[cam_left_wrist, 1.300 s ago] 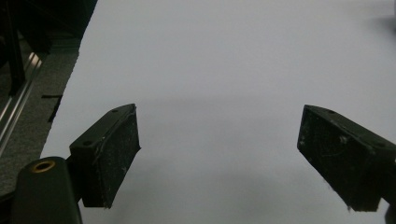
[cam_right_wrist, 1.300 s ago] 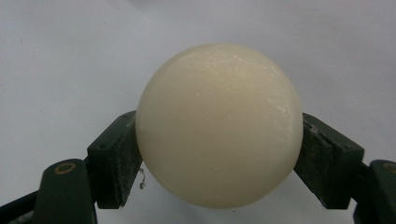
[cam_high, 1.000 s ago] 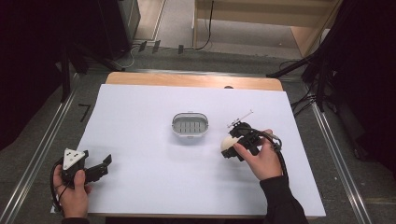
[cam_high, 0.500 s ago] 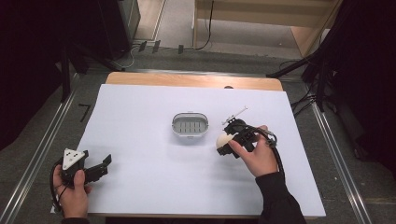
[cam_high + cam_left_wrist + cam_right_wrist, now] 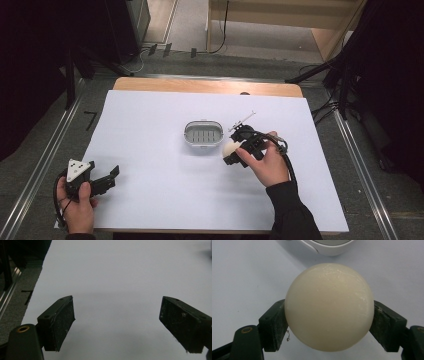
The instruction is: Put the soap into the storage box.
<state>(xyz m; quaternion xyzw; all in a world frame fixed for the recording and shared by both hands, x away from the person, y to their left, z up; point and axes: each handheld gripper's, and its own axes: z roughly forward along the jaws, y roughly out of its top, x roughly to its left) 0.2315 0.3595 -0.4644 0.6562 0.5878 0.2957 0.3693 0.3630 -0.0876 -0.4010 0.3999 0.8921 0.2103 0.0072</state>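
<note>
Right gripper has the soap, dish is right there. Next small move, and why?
Probably carry it on over the dish and lower. The right gripper is shut on the cream soap, held just short of the dish's near rim; the dish looks empty. The left gripper is open and idle.

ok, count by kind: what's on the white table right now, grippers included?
Cream ball: 1
Oval dish: 1
Grippers: 2, the left gripper and the right gripper
Total: 4
</note>
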